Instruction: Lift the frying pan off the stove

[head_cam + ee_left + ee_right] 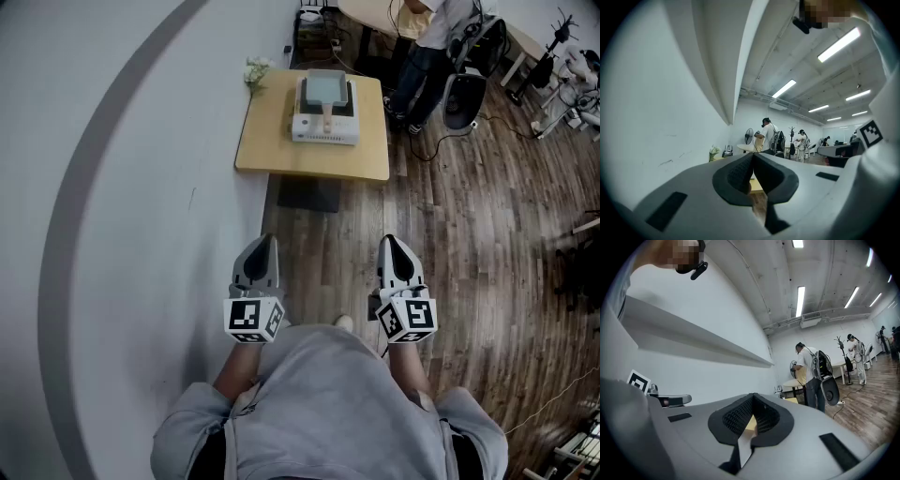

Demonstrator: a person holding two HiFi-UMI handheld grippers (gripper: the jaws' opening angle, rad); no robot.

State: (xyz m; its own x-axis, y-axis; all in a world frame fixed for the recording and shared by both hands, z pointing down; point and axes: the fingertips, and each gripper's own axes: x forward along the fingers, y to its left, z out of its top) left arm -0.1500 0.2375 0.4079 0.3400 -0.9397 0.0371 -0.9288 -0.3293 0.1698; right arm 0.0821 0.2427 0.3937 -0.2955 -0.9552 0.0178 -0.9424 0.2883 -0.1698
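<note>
In the head view a square grey frying pan (325, 88) with a wooden handle rests on a white portable stove (324, 126), on a low wooden table (272, 150) far ahead of me. My left gripper (263, 243) and right gripper (391, 242) hang side by side near my body, well short of the table. Both are shut with nothing between the jaws. In the left gripper view the left gripper (753, 156) points level toward the distant table (755, 186). The right gripper (753, 398) shows its pads meeting in its own view.
A white wall (112, 169) with a grey curved stripe runs along the left. Small white flowers (255, 71) sit at the table's far left corner. A person (427, 47) stands beyond the table near an office chair (463, 98). Cables lie on the wooden floor (487, 216).
</note>
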